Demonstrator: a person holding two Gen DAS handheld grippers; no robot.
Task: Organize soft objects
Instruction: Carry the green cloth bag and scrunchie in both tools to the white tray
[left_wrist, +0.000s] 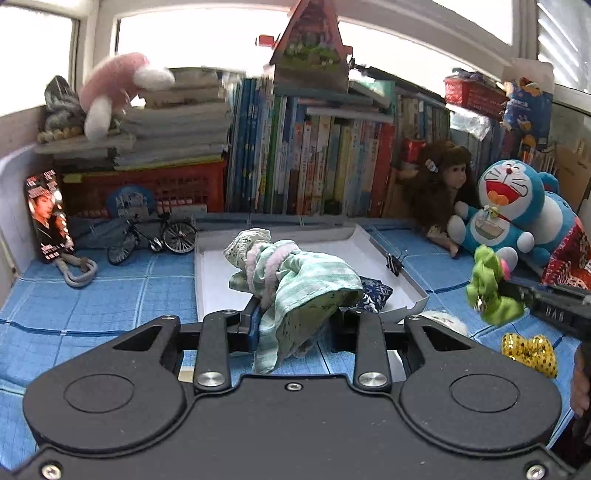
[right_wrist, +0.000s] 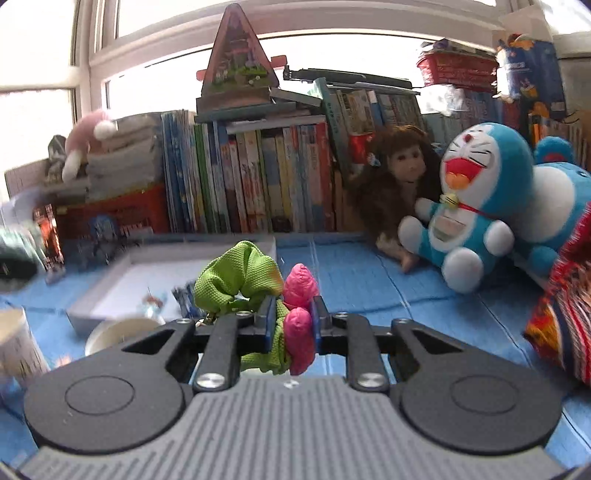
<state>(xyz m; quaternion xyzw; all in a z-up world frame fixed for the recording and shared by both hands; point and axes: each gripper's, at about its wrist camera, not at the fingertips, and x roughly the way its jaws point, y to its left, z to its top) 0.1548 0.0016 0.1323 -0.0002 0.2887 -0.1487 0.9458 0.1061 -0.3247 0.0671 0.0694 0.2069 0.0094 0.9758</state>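
My left gripper (left_wrist: 295, 321) is shut on a mint green checked doll dress (left_wrist: 295, 288) with pink trim, held over the near end of a white tray (left_wrist: 207, 266). A dark blue patterned cloth (left_wrist: 375, 295) lies in the tray behind the dress. My right gripper (right_wrist: 293, 317) is shut on a green and pink scrunchie (right_wrist: 240, 280), held above the blue mat. The scrunchie also shows in the left wrist view (left_wrist: 491, 288), right of the tray. The tray also shows in the right wrist view (right_wrist: 110, 284), to the left. A gold sequin piece (left_wrist: 530, 350) lies on the mat.
A Doraemon plush (right_wrist: 476, 206) and a brown-haired doll (right_wrist: 399, 177) sit at the right against a row of books (right_wrist: 258, 177). A toy bicycle (left_wrist: 151, 236), a red basket (left_wrist: 147, 188) and a pink plush (left_wrist: 114, 88) are at the left. A white cup (right_wrist: 122, 332) stands near the tray.
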